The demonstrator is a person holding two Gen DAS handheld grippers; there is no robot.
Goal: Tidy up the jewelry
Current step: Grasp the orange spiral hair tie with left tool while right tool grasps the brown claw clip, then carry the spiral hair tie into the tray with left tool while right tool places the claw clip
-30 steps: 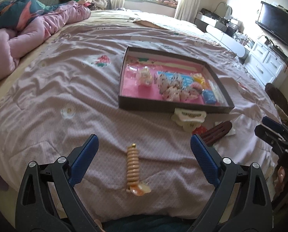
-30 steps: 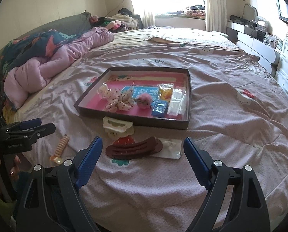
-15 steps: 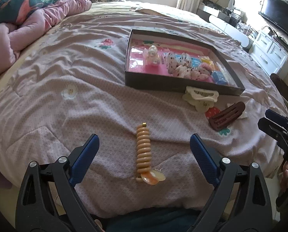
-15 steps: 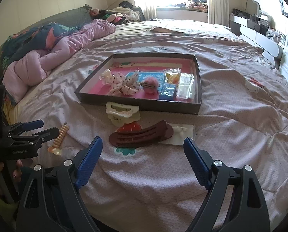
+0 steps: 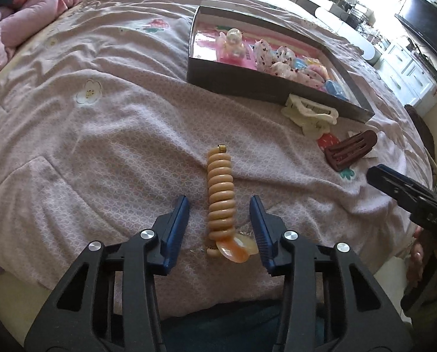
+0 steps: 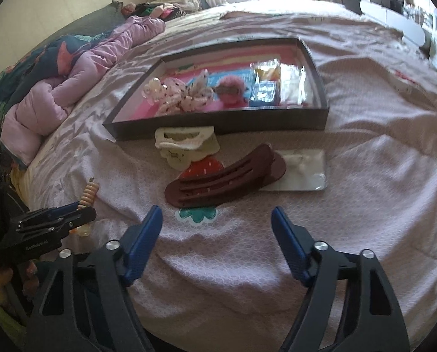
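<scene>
Left gripper [image 5: 220,211]: fingers part-open, straddling the near end of the tan coiled hair tie [image 5: 220,189], gaps both sides, nothing gripped. Tie is ribbed, spiral, with an amber translucent charm at the near end; it runs straight ahead between the fingers on the quilted pink bed [image 5: 101,146]. Right gripper [image 6: 217,223]: fingers wide apart, empty. Just ahead lies the flat, slotted maroon hair clip [image 6: 224,180]; beyond it, cream claw clip [image 6: 183,139] touching the dark tray [image 6: 247,120] wall. Bare quilt right of the fingers.
</scene>
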